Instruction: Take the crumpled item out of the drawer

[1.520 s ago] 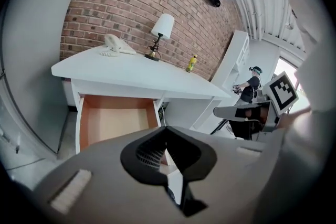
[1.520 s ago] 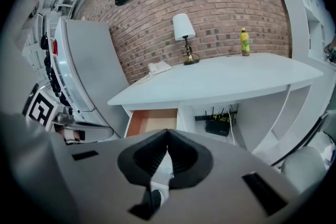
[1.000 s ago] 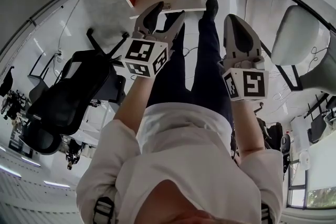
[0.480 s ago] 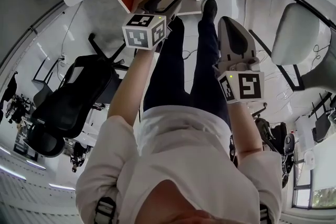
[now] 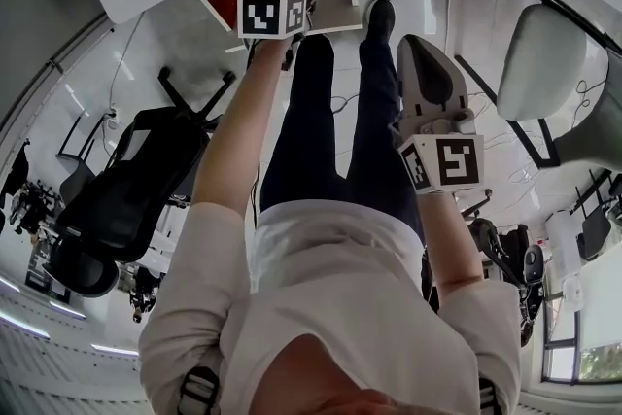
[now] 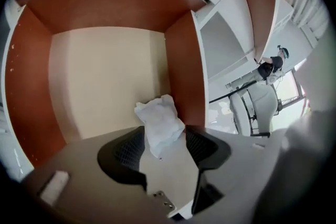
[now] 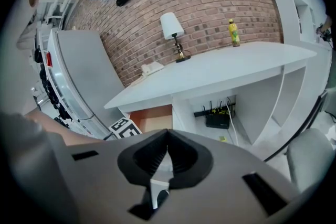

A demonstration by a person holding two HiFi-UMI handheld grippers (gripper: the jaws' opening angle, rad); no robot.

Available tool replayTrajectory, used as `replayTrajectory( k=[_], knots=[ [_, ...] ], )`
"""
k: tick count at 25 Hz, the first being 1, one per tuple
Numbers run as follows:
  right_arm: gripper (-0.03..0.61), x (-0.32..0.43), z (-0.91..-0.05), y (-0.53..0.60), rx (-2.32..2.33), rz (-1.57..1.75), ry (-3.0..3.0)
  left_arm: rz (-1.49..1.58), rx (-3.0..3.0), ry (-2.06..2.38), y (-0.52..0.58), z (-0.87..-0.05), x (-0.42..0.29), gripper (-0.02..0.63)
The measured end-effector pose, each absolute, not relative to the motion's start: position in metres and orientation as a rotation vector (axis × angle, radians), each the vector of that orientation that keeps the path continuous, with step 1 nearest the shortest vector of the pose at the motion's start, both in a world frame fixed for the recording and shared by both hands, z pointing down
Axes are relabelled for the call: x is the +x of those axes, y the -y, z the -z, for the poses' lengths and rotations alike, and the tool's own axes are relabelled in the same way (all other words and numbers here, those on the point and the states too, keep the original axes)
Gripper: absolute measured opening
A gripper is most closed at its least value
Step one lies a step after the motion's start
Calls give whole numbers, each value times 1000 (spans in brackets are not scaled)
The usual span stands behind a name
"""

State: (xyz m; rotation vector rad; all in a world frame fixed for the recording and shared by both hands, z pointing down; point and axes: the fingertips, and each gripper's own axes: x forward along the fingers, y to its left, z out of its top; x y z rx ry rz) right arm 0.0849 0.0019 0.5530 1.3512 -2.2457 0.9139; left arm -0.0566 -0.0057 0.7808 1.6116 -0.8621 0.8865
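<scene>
Your left gripper [image 6: 164, 145] is inside the drawer [image 6: 105, 81] with its jaws apart. The crumpled white item [image 6: 159, 122] lies by the drawer's right wall, its near end between them. Your right gripper [image 7: 167, 150] hangs back, jaws together.

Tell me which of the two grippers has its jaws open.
The left gripper: its jaws stand apart by the crumpled white item in the drawer. The right gripper is shut, away from it.

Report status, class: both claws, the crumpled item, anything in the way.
Left claw open at the drawer, jaws framing the crumpled white paper, not gripped. Right claw shut, empty, away from the drawer. Nothing blocking.
</scene>
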Motion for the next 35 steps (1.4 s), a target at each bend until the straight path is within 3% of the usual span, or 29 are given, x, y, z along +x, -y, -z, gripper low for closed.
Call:
replayTrajectory(
  k=[17,18,20,22,35],
  knots=[
    [8,75,-565,-5,1302,-938,2235,-1036,1534,836,-6,-839,-63,204],
    [8,75,-566,-6,1300,-938,2235,-1034,1544,840,-5,-840,-62,189],
    [8,75,-568,-7,1297,-942,2233,-1041,1578,846,-4,-838,-60,56],
    [8,76,-570,-10,1297,-947,2228,-1065,1615,838,-4,-836,-58,21],
    [8,76,-572,-15,1308,-953,2232,-1060,1683,838,-4,-826,-54,9]
  ],
)
